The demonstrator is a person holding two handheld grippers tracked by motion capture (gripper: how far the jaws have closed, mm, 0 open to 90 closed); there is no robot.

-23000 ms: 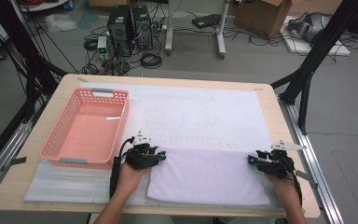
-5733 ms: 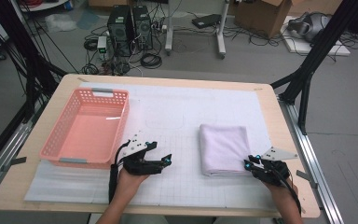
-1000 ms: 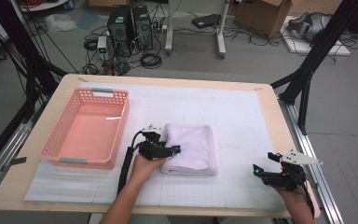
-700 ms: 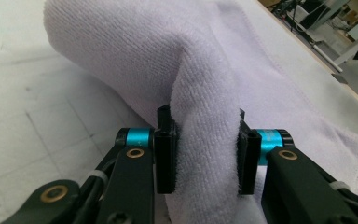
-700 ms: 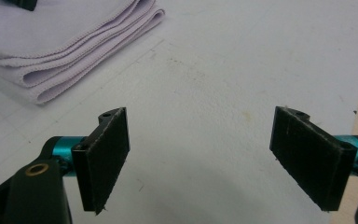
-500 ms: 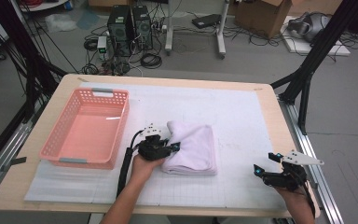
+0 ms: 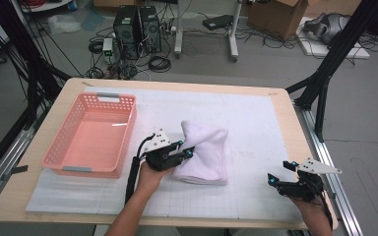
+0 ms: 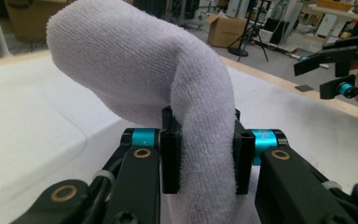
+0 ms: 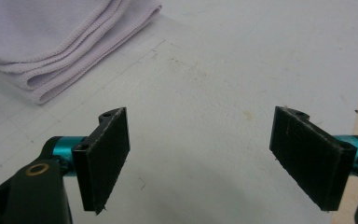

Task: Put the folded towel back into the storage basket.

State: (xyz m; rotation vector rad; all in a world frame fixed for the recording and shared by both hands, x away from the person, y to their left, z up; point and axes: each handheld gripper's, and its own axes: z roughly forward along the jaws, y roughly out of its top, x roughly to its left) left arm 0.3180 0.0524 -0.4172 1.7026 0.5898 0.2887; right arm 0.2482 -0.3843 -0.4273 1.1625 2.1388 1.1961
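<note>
A folded white towel [image 7: 204, 150] lies on the white mat in the middle of the table. My left gripper [image 7: 186, 153] is at the towel's left edge and shut on the folded towel [image 8: 200, 140]. Its jaws have just been closing, and the pads squeeze the thick fold between them. That edge is lifted off the mat and bulges upward. My right gripper [image 7: 279, 177] rests near the table's front right corner with its jaws wide apart and nothing between them [image 9: 198, 154]. A corner of the towel [image 9: 51, 42] lies ahead of it to the left.
A pink plastic basket [image 7: 91, 135] stands on the left side of the table, just left of my left hand. The white mat [image 7: 261, 123] covers most of the tabletop. Black frame legs, cables and computer towers stand on the floor beyond the far edge.
My left gripper has closed on the towel's left edge and raised it, so the towel now humps up there. The right gripper has kept still.
</note>
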